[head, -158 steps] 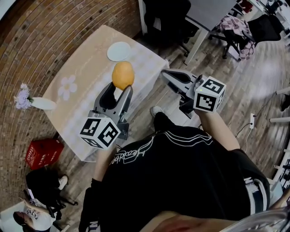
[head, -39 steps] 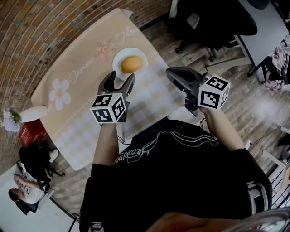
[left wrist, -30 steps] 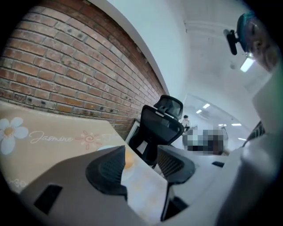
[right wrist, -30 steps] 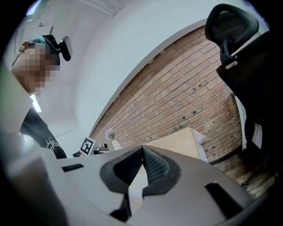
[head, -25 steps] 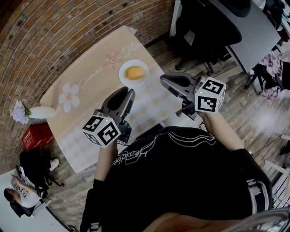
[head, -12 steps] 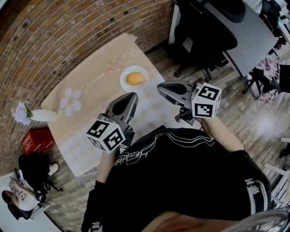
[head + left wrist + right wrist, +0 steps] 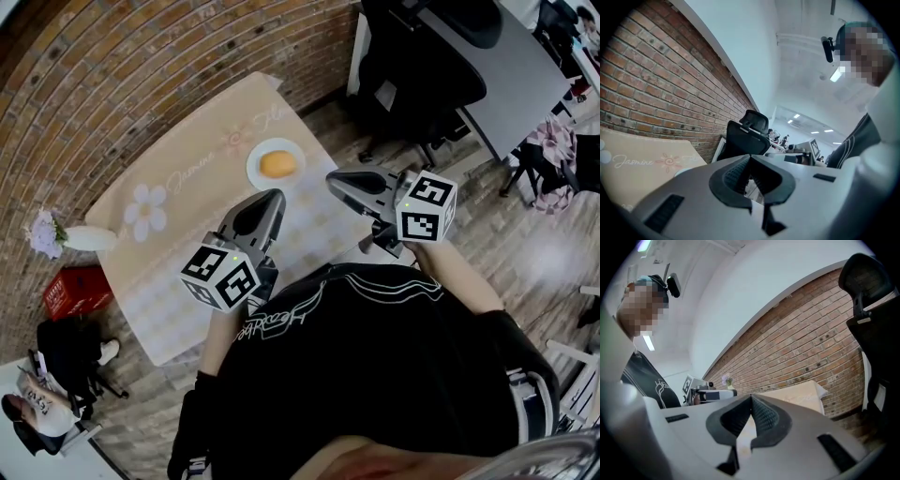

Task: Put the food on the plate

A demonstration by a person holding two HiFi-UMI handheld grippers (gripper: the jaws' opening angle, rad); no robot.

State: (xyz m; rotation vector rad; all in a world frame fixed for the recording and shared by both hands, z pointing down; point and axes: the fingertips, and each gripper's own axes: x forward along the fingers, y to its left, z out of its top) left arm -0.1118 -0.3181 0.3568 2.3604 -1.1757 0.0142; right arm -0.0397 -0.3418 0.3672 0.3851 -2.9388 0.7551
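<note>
– Food first: where is it found?
– A round orange bun (image 7: 277, 164) is seen lying in the middle of the white plate (image 7: 253, 172). The plate is set toward the far end of the cloth-covered table (image 7: 187, 192), whose beige cloth is printed with a flower and lettering.
– And how is the left gripper (image 7: 273, 196) held?
– It is held above the table, on the near side of the plate and apart from it. Its jaws are pressed fully together, tip to tip, and nothing is caught between them.
– Is anything carried by the right gripper (image 7: 331, 178)?
– Nothing. Its jaws are likewise closed on each other, with no object between the pads. It is held near the table's right edge, beside the plate but clear of it.
– What else can be made out?
– A white vase (image 7: 91, 240) with pale flowers (image 7: 42, 231) is placed at the table's left end, well apart from the plate. A red crate (image 7: 77, 292) is seen on the floor (image 7: 525, 225) beneath that end. A brick wall (image 7: 647, 89) is seen behind the table, and a black office chair (image 7: 422, 56) to the right.
</note>
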